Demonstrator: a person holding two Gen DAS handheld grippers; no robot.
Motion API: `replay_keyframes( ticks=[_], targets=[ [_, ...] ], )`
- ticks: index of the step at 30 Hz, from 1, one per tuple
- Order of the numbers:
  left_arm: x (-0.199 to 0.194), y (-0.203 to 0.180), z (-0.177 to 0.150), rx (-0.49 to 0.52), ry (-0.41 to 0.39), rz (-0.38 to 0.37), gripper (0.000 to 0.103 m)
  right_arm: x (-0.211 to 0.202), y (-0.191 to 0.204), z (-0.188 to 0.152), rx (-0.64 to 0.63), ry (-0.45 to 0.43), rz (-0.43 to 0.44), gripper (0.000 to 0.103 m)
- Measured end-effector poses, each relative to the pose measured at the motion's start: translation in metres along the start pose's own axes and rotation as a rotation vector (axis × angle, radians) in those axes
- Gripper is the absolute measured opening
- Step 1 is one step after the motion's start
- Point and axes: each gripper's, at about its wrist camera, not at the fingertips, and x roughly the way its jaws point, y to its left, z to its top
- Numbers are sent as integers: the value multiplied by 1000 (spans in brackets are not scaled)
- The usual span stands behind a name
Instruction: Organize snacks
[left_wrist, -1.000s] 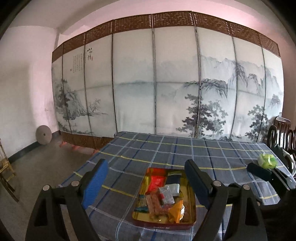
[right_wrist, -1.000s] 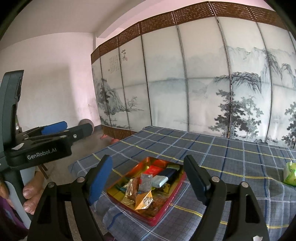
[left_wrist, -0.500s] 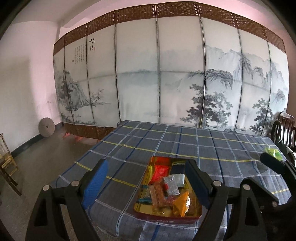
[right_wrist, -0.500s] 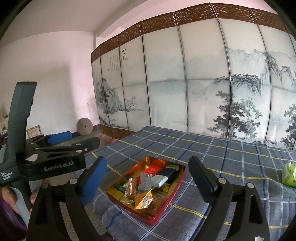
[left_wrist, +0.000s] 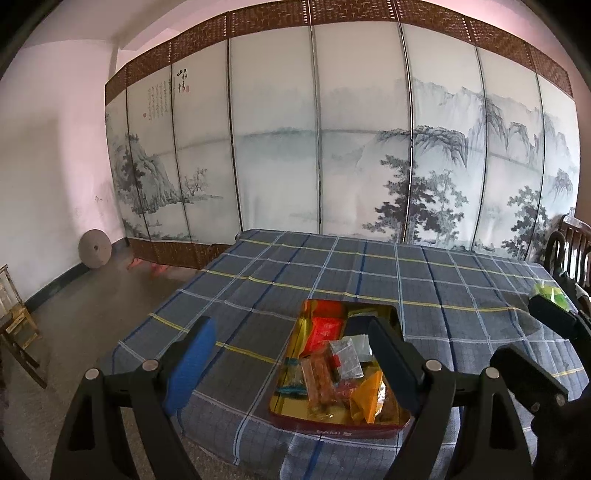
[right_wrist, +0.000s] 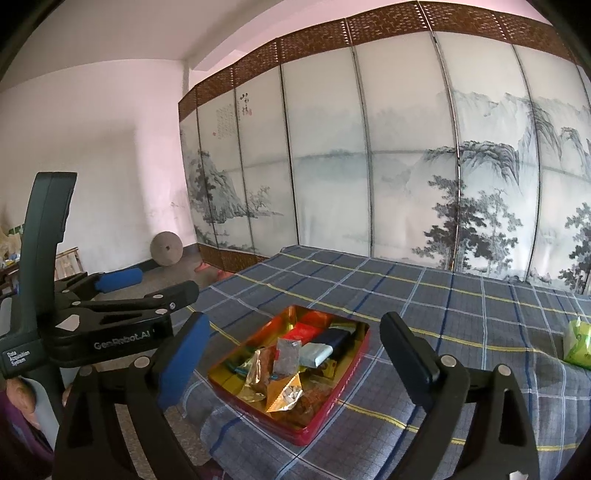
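Right hand-held gripper (right_wrist: 295, 354) jaws just widened, empty; left (left_wrist: 291, 354) open, empty; red tin (right_wrist: 332, 410) heaped with snack packets.

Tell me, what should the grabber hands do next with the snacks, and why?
Probably ease the right gripper forward and down toward the red tin. Its jaws have just been opening, nothing sits between them, and the wrapped snacks lie jumbled in the tin ahead. The left gripper is open and empty too, and a green packet sits apart on the checked tablecloth.
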Motion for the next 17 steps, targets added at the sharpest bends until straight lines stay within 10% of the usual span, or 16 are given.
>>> replay_keyframes(
  ticks=[7,17],
  targets=[
    [21,-5,-6,7,66,-39,93,21,-69,-27,57,122,-126,94],
    [43,-13,-10,6,143,20,93,24,-296,-121,178,521,-576,94]
  ],
)
